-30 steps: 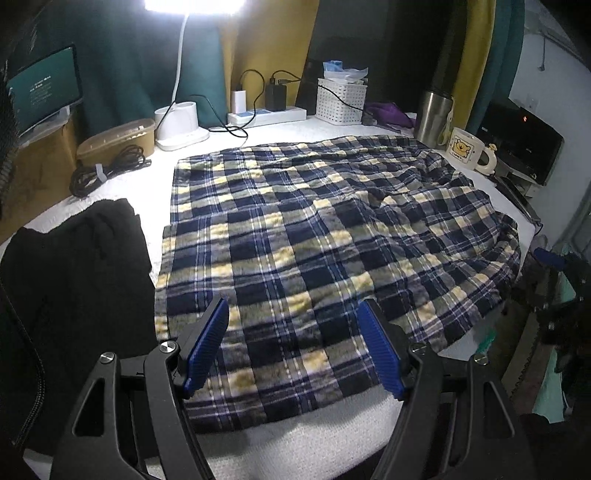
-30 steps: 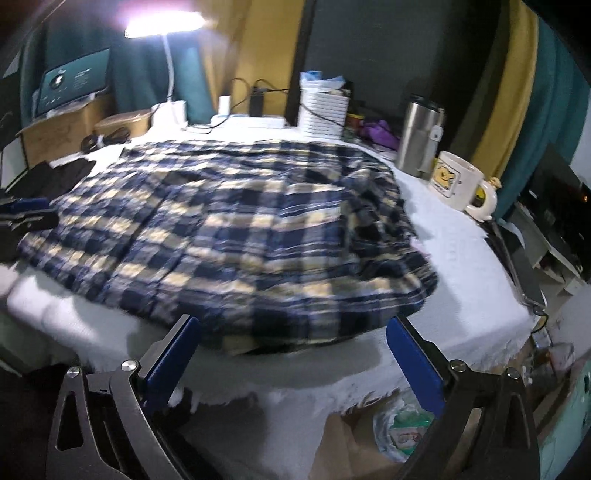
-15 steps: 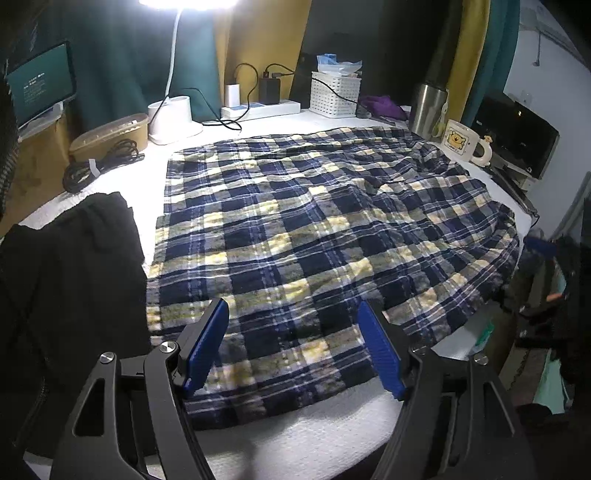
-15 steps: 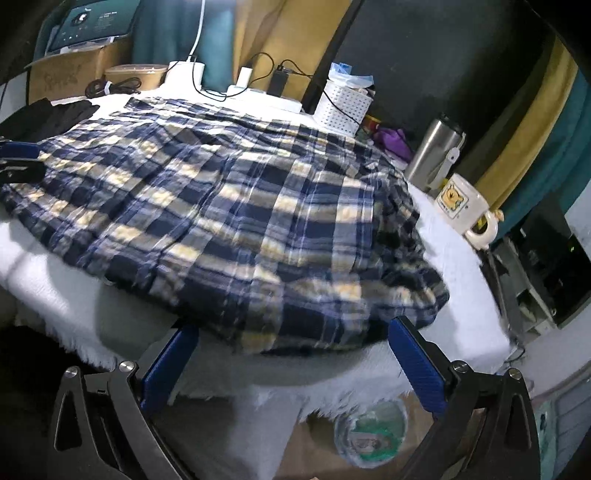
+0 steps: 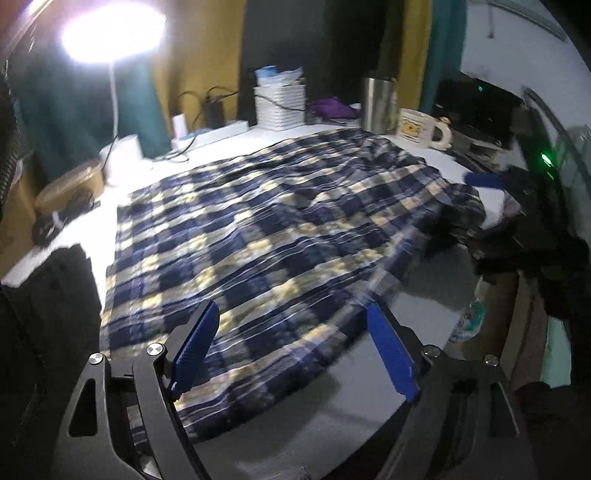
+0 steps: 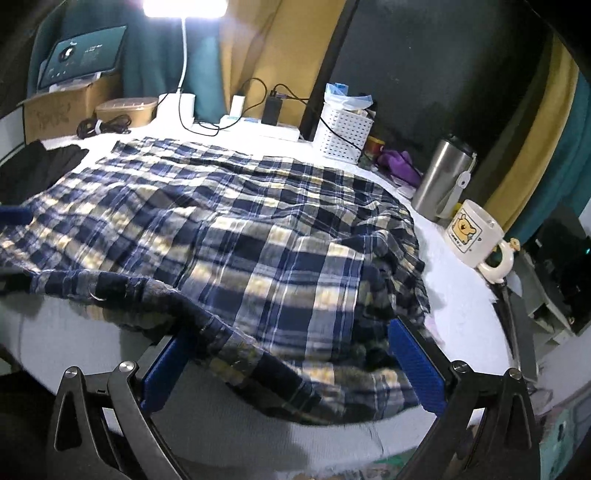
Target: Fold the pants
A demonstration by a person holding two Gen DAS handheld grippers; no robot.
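Note:
The blue, white and yellow plaid pants (image 5: 277, 229) lie spread flat on the white table (image 5: 229, 147). My left gripper (image 5: 291, 336) hovers over their near edge. Its jaws are opening, and the cloth lies under the gap without either blue pad pressing on it. In the right wrist view the rumpled waist end of the pants (image 6: 240, 229) hangs over the table's front edge. My right gripper (image 6: 291, 362) stands open around that end, its pads clear of the cloth. A pad of the right gripper (image 5: 484, 181) also shows at the pants' far right end.
A bear mug (image 6: 471, 232) and a steel tumbler (image 6: 439, 177) stand right of the pants. A white basket (image 6: 345, 129), a power strip (image 6: 266, 127) and a bright lamp (image 5: 110, 33) line the back. A black garment (image 5: 48, 295) lies to the left.
The left gripper has slid right along the pants' near edge, rolled, and spread its jaws wider. The right gripper has come in over the waist end, which now lies between its fingers.

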